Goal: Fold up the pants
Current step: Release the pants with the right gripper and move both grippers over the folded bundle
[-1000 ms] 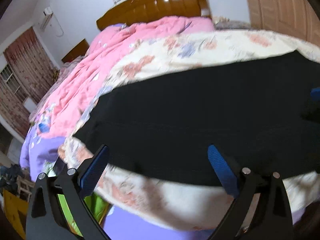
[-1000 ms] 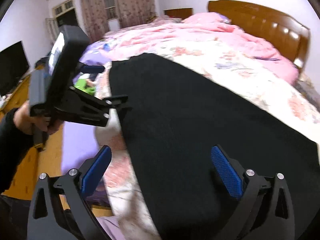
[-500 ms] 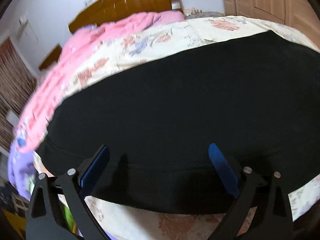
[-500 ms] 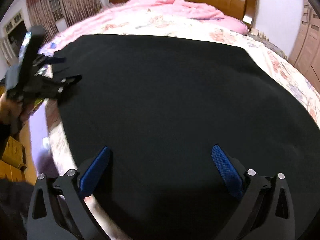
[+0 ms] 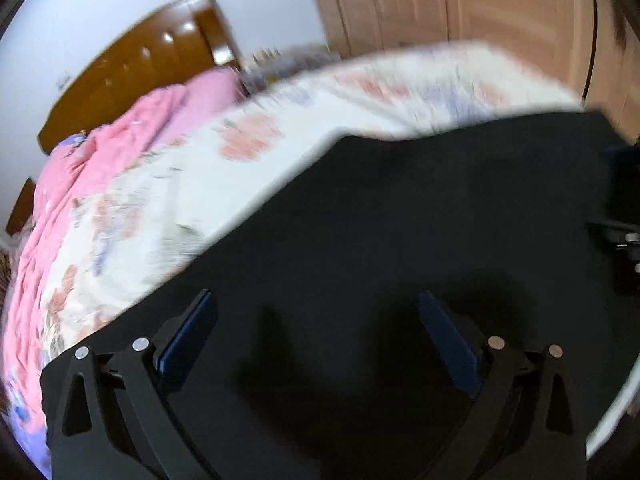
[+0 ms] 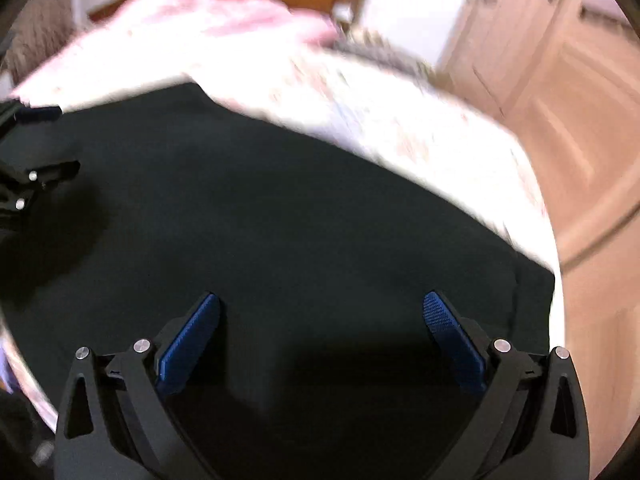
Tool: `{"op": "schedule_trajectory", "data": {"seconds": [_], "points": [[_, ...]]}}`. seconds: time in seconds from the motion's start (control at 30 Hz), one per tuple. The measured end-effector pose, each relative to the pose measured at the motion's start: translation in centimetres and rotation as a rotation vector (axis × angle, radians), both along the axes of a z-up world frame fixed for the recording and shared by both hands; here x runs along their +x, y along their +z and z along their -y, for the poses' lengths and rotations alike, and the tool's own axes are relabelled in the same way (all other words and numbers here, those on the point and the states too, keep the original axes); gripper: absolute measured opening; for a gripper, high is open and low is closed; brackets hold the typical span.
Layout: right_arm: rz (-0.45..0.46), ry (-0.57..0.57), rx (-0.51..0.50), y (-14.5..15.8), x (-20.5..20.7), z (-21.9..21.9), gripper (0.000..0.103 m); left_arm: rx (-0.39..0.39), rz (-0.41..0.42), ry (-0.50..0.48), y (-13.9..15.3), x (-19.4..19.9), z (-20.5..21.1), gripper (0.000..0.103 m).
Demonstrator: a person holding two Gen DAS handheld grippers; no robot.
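Covering floral bedspread [image 5: 248, 152]: black pants [image 5: 400, 240].

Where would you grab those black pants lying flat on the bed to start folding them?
Probably at an edge, not the flat middle. The black pants lie spread on the floral bedspread, so nothing in the middle offers a pinch. The open right gripper could come in low over the right-hand edge near the bed's side.

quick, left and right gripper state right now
left gripper: open, empty, over the black pants
right gripper: open, empty, over the pants
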State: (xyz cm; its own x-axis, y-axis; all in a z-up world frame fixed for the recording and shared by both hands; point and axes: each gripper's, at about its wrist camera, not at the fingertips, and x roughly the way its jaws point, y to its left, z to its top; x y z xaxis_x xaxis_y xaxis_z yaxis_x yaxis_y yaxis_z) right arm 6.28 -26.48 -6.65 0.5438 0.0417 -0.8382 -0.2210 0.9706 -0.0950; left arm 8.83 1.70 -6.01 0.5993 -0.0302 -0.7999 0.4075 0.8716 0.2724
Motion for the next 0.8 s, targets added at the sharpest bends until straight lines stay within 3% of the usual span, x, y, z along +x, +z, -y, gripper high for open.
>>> {"op": "schedule_trajectory", "data": {"seconds": [0.03,0.07,0.13,0.2,0.33,0.4,0.47,0.63,0.73,0.8], "points": [[-0.001,0.029,-0.012,-0.2,-1.0,0.6,0.099,-0.001,0.004,0.010,-0.4,0.2,0.2,0.102],[0.007,0.044,-0.016,-0.2,-1.9,1.2,0.099,-0.051,0.005,0.036,-0.5,0.6,-0.1,0.102],[0.007,0.016,0.032,-0.3,-3.0,3.4,0.099,-0.147,-0.081,0.063,-1.0,1.6,-1.8,0.102],[0.012,0.004,0.081,-0.3,-3.6,5.0,0.099,-0.192,-0.120,0.068,-1.1,2.4,-2.5,0.102],[-0.001,-0.007,0.040,0.2,-3.8,4.3,0.099,-0.099,-0.084,0.071,0.0,1.1,0.0,0.101],[0.015,-0.016,0.036,1.0,-4.3,4.2,0.099,-0.151,-0.064,0.001,1.9,0.3,1.8,0.101],[0.045,-0.028,0.058,1.5,-4.1,4.8,0.099,-0.155,-0.035,-0.054,2.8,0.5,4.5,0.101],[0.030,-0.012,0.008,0.1,-3.5,3.8,0.099,-0.107,-0.015,-0.141,1.2,2.7,10.5,0.101],[0.036,-0.007,0.076,-0.2,-4.3,4.9,0.099,-0.055,-0.008,-0.139,-0.3,3.6,12.4,0.102],[0.046,0.001,0.088,-0.3,-4.7,5.1,0.099,-0.084,-0.015,-0.132,-0.4,3.9,12.1,0.102]]}}
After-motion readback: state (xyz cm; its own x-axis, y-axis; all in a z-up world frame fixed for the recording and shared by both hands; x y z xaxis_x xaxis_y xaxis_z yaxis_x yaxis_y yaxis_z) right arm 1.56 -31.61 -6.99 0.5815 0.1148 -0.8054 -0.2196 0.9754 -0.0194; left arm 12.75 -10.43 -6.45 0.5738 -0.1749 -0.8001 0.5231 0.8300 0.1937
